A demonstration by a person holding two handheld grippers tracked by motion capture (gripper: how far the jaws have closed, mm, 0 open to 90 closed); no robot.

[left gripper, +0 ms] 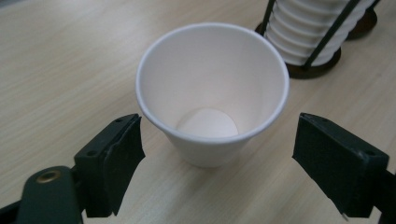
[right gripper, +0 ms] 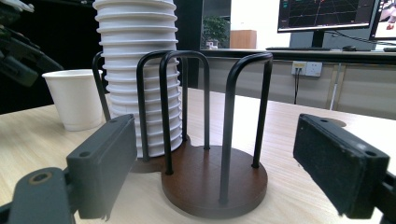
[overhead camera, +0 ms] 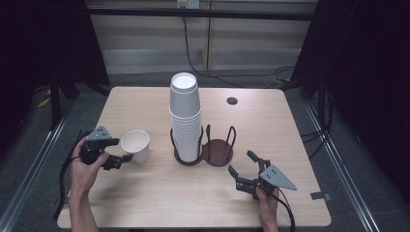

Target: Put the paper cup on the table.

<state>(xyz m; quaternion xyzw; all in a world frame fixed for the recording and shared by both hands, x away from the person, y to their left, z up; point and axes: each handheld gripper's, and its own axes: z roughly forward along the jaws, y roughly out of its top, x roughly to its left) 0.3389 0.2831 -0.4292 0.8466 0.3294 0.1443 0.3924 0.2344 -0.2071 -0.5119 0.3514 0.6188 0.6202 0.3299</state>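
The single white paper cup stands upright on the pale wooden counter, between the left gripper's wide, untouching jaws; the right gripper hangs wide open near the dark wire cup holder

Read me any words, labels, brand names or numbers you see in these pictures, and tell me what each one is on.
Nothing here can be read.
Single paper cup: plain white, no print.
Stack of paper cups: plain white, no print.
Cup holder: no label.
Monitor behind the table in the right gripper view: coloured graphics, any text too small and blurred to read.
Wall socket: no legible marking.
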